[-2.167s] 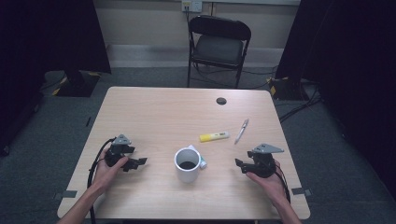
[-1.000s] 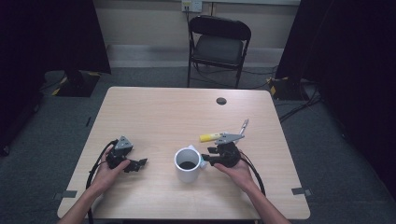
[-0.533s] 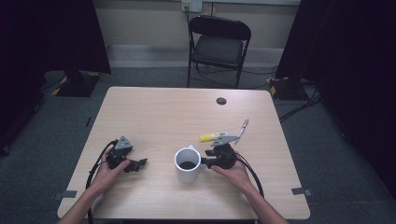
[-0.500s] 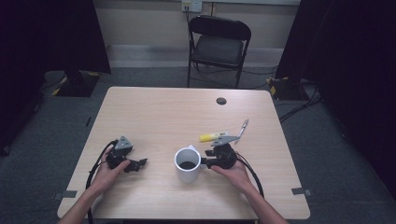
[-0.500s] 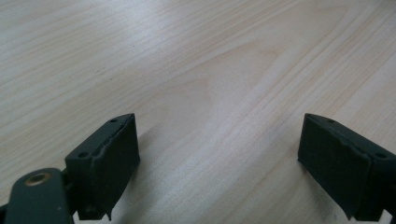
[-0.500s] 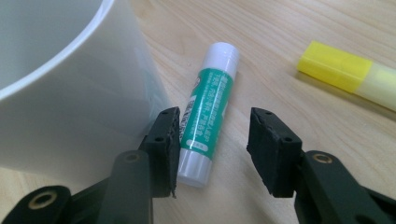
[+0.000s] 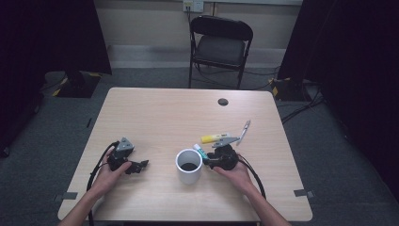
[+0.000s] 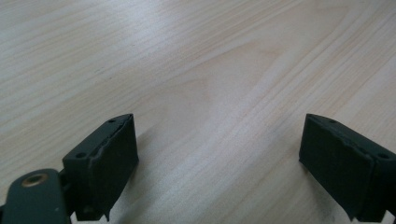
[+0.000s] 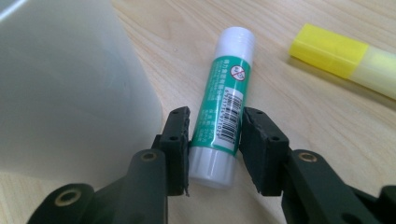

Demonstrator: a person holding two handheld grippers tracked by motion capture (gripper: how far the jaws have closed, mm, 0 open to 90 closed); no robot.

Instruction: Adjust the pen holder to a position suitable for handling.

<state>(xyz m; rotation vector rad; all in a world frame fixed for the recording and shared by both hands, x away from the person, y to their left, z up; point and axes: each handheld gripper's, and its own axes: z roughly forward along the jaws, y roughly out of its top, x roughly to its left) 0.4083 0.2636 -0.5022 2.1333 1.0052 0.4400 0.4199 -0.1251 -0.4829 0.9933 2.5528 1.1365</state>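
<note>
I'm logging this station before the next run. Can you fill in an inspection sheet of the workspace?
Surface: wooden table, bare grain, round dark grommet.
Job's things: glue stick lying flat beside the white cup.
Clutter: yellow highlighter; pen.
Tongs: right tongs have just been closing, pads against the glue stick; left tongs open over bare wood.
Cables: one trails from each tool.
Surroundings: folding chair, dark curtains, grey carpet.

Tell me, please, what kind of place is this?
Probably a recording room or lab, not a home: a bare wooden table on grey carpet, dark curtains at both sides, a folding chair, and cables on the floor.
</note>
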